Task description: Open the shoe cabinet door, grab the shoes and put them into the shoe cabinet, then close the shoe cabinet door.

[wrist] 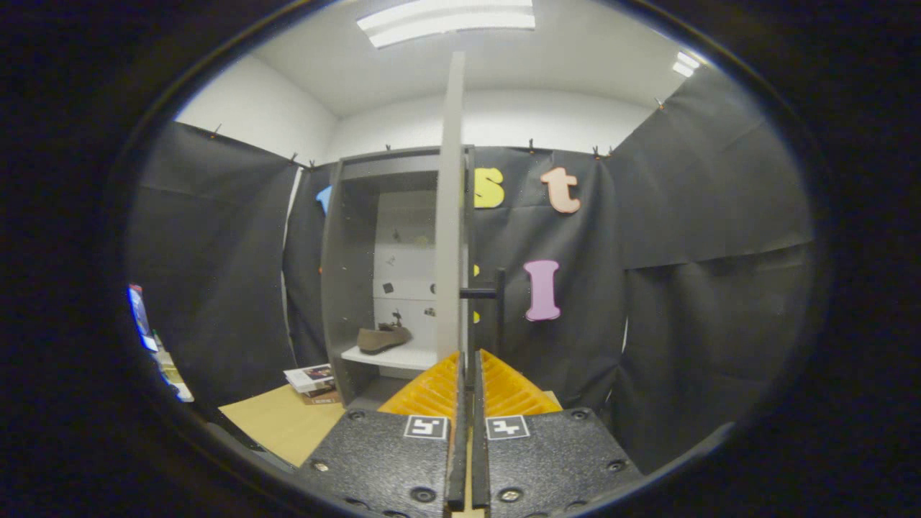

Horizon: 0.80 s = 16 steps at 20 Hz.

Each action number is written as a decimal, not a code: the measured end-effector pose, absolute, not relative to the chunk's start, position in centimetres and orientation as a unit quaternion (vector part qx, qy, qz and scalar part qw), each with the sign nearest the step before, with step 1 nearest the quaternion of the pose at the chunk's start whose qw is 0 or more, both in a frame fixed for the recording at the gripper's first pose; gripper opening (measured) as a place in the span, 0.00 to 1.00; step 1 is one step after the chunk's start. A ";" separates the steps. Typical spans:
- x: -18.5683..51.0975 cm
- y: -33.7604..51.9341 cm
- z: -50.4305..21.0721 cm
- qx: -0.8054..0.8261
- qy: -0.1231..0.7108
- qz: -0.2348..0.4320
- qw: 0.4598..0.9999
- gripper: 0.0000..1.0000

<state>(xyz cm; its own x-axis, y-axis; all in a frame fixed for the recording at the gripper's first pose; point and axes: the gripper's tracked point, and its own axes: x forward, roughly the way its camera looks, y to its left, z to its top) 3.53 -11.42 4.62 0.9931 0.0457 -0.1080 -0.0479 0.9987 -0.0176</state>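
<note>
Gripper view. The tall grey shoe cabinet [360,288] stood against the booth wall with its pale grey door [451,216] swung out edge-on toward the camera, so that the interior was exposed. The door's dark bar handle [496,302] projected from its outer face, just beyond the gripper [469,357]. The jaws were drawn nearly together, only a thin slit between them, and appeared to hold nothing; their tips lay directly below the door's leading edge, though whether they touched it could not be told. This alignment suited pushing the door, judged to be the closing step. A flat brown slip-on shoe [383,338] already rested on the white lower shelf [392,356], near that shelf's front edge, which suggested the stowing was done. A small stack of printed booklets [311,379] lay on the floor by the cabinet's left foot, beside a tan cardboard sheet [284,424], both clear of the door's swing.
</note>
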 end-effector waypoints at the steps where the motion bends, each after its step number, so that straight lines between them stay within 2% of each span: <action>1: 2.8 -10.7 5.3 -0.014 0.039 0.023 0.999 0.11; 3: 0.7 -9.5 4.2 -0.014 0.037 0.002 0.999 0.45; 5: -1.4 -8.6 1.1 0.011 0.075 -0.036 0.996 0.79; 8: -1.6 -3.7 -1.2 0.033 0.074 0.010 0.997 0.77; 11: -1.4 -0.9 -4.7 0.018 0.082 0.026 0.996 0.78; 14: -1.7 4.1 -7.8 0.002 0.086 0.078 0.993 0.80; 16: -1.1 5.9 -9.6 0.004 0.088 0.087 0.992 0.82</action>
<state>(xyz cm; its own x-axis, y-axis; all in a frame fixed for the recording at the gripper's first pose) -1.12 5.88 -9.64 0.9694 0.1743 -0.1732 -0.1730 0.9847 0.0226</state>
